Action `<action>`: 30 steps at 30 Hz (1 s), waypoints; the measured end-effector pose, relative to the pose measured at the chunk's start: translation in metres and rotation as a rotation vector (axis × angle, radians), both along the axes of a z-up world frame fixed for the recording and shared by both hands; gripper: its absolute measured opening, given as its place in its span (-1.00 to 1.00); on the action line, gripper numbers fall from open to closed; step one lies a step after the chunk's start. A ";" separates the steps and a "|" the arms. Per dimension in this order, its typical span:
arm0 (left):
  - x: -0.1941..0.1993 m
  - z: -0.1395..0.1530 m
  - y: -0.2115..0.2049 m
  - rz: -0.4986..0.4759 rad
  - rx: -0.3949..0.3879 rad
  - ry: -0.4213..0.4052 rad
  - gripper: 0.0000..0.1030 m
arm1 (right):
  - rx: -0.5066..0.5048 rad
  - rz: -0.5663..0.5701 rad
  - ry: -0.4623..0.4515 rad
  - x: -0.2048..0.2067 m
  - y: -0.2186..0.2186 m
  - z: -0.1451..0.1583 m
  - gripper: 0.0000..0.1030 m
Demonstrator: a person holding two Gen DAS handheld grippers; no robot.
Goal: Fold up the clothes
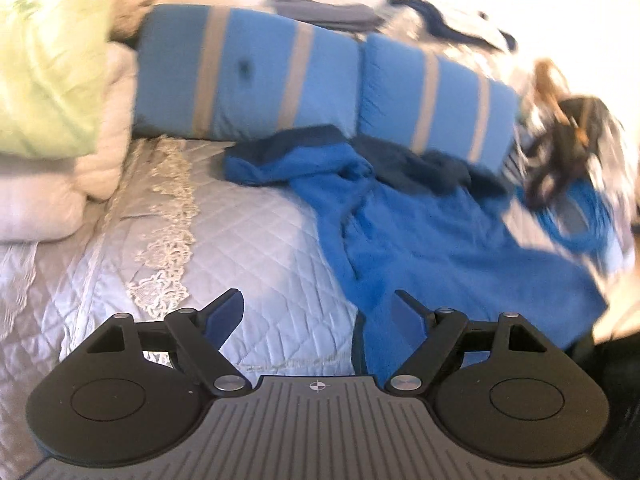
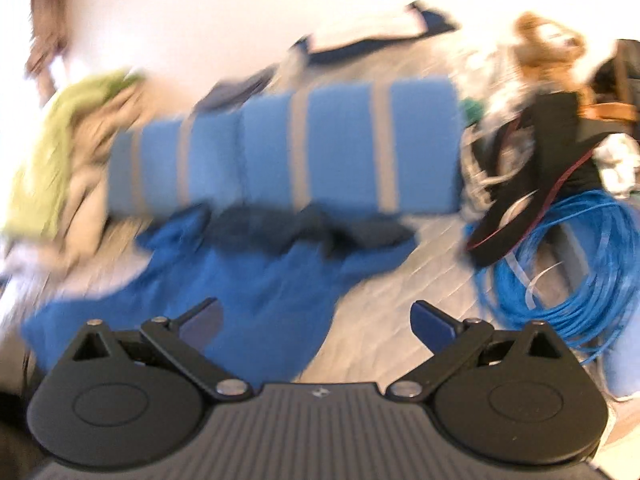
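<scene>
While both the left tongs point(image 1: 316, 312) and right tongs point(image 2: 316, 320) gape empty, the rumpled blue fleece garment point(image 1: 440, 240) ahead of them on the quilted bed point(image 1: 248, 240) looks barely folded

bed: quilted bedspread point(image 1: 248, 232) | striped pillows point(image 1: 248, 76) | wall: pale point(image 2: 240, 12)

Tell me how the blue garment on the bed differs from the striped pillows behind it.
The blue garment lies flat and rumpled on the quilted bedspread; the striped pillows are plump and propped up behind it. The garment is deep blue with dark navy parts; the pillows are paler blue with beige bands. The garment is one spread piece; the pillows are two, side by side. Both are blue fabric on the bed.
</scene>
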State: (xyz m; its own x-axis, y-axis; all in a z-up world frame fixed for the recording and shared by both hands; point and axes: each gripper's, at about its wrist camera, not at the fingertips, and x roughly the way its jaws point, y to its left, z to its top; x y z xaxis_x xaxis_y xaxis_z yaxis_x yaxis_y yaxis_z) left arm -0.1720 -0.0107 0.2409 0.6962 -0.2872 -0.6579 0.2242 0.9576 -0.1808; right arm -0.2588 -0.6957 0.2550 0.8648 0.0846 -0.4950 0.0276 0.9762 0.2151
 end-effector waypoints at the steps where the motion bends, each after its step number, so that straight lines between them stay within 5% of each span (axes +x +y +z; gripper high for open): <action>1: 0.002 0.004 0.002 0.019 -0.020 -0.004 0.57 | 0.010 -0.032 0.001 0.004 -0.005 0.005 1.00; 6: 0.008 0.026 0.014 0.076 -0.099 -0.026 0.57 | 0.023 -0.142 0.005 0.016 -0.026 0.028 1.00; 12: 0.006 0.060 0.019 0.067 -0.106 -0.082 0.56 | 0.022 -0.197 -0.062 0.016 -0.049 0.071 1.00; 17: 0.006 0.087 0.027 0.077 -0.160 -0.117 0.57 | -0.074 -0.223 -0.083 0.022 -0.063 0.108 1.00; 30: 0.024 0.136 0.013 0.001 -0.133 -0.202 0.57 | -0.134 -0.216 -0.180 0.040 -0.091 0.164 1.00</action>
